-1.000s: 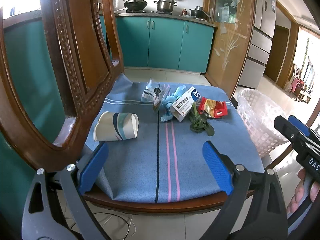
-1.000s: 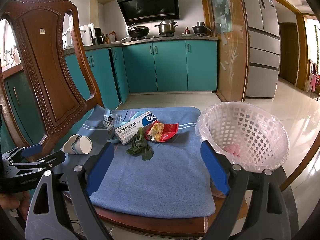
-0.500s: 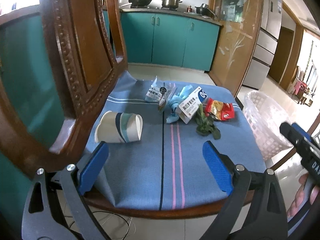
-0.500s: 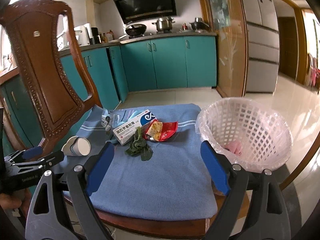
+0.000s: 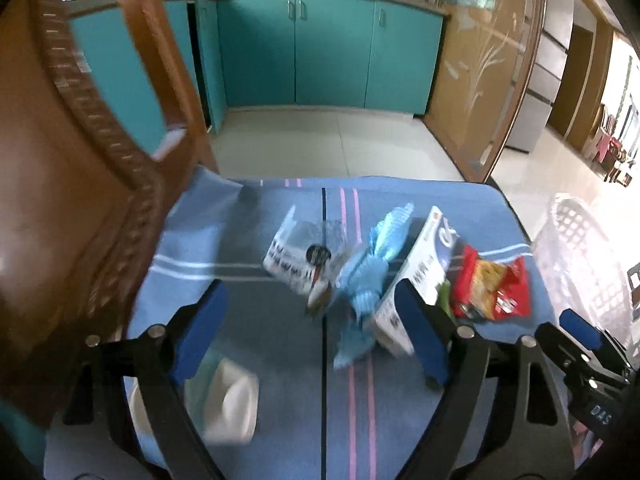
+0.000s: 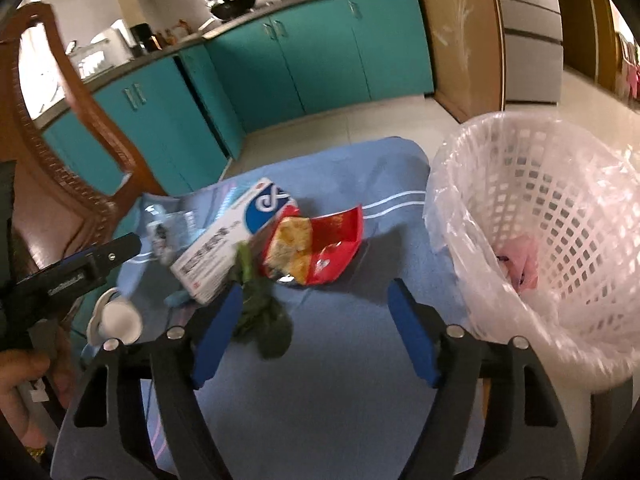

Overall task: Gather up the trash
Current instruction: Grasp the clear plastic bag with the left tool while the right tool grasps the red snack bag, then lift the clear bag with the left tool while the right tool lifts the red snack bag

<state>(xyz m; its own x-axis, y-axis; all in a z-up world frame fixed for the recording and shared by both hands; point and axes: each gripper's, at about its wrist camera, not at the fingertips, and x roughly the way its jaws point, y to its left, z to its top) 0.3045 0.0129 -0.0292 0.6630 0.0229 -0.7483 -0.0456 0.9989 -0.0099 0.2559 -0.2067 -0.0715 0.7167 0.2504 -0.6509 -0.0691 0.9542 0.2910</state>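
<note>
Trash lies on the blue cloth (image 5: 280, 432) over a chair seat. A paper cup (image 5: 232, 404) lies on its side below my open left gripper (image 5: 316, 336). A clear wrapper (image 5: 298, 252), a blue crumpled wrapper (image 5: 368, 272), a white medicine box (image 5: 424, 264) (image 6: 236, 240), a green leaf (image 6: 260, 320) and a red snack bag (image 5: 492, 288) (image 6: 316, 248) lie ahead. My right gripper (image 6: 312, 332) is open and empty, above the leaf and just short of the red bag. A white lined basket (image 6: 560, 232) holds pink trash at the right.
The carved wooden chair back (image 5: 80, 160) rises close on the left. Teal kitchen cabinets (image 5: 328, 52) and tiled floor lie beyond the seat. The basket stands at the seat's right edge (image 5: 576, 248).
Both grippers have moved forward and tilted down toward the trash. The cup now lies under the left gripper, and the leaf and red bag sit close to the right gripper's fingers.
</note>
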